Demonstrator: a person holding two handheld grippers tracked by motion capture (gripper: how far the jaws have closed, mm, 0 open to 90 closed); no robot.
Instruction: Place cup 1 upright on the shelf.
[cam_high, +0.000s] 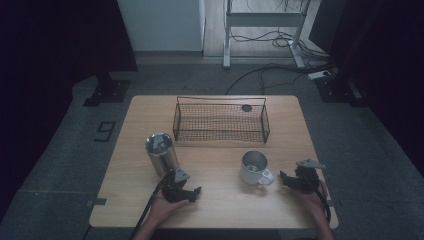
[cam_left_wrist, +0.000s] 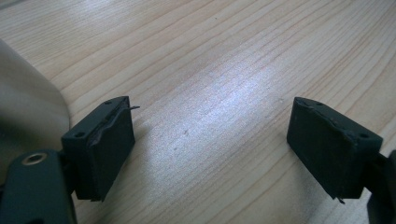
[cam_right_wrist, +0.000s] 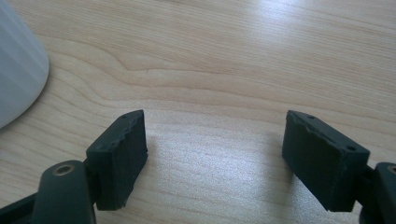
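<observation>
A steel tumbler (cam_high: 161, 152) stands upright on the wooden table (cam_high: 220, 210), left of the middle. Just in front of it lies my left gripper (cam_high: 192, 192), held by a hand, open with bare wood between its pads. In the left gripper view the left gripper (cam_left_wrist: 212, 109) has the tumbler's wall (cam_left_wrist: 23, 107) at its far left. A white mug (cam_high: 255, 167) with its handle toward the front right stands right of the middle. My right gripper (cam_high: 284, 177) rests beside that handle, open and empty. In the right gripper view the right gripper (cam_right_wrist: 215, 119) has the mug's side (cam_right_wrist: 16, 70) curving in at the left.
A black wire basket (cam_high: 220, 120) stands at the back middle of the table, with a small dark disc (cam_high: 246, 107) at its far right corner. Behind the table are a metal stand (cam_high: 227, 35) and cables (cam_high: 270, 70) on the floor.
</observation>
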